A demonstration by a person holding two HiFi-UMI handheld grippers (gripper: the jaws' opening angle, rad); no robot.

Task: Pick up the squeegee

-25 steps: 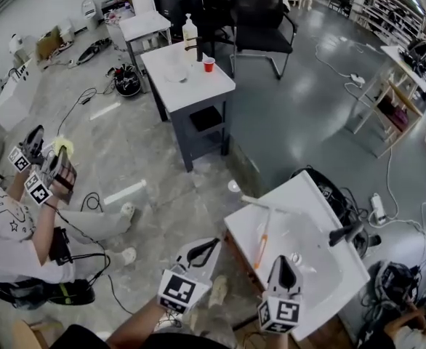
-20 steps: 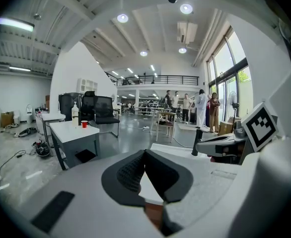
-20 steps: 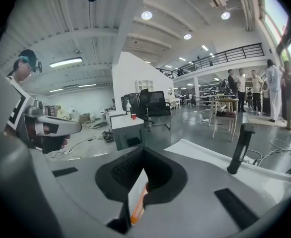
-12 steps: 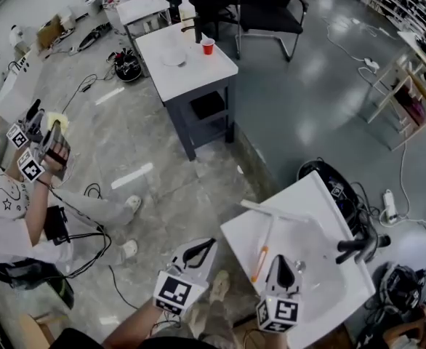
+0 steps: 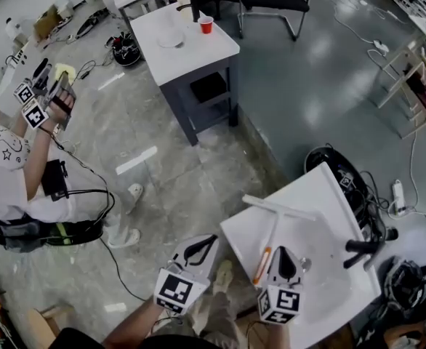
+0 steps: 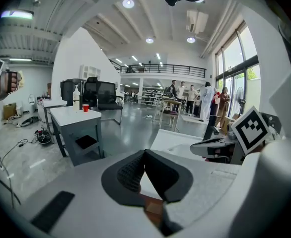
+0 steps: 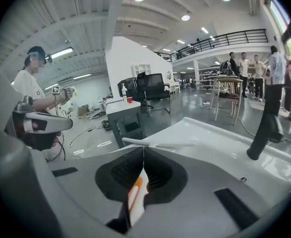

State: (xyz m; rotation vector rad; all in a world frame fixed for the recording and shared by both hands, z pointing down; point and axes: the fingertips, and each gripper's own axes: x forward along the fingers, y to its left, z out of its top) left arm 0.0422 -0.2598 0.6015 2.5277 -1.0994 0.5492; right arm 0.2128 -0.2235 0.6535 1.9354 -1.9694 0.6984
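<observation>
Squeegee lies on the white sink, blade toward the far edge, left of the black faucet. The right claw is clenched and empty just beside the orange grip. The left claw is clenched too, over the marbled grey floor. Beyond stand a grey surface with a red cup, and a seated person. Cubes bear square black-and-white markers.

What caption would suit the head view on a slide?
Left gripper and right gripper, both shut, near a white sink bearing an orange-handled squeegee.
</observation>
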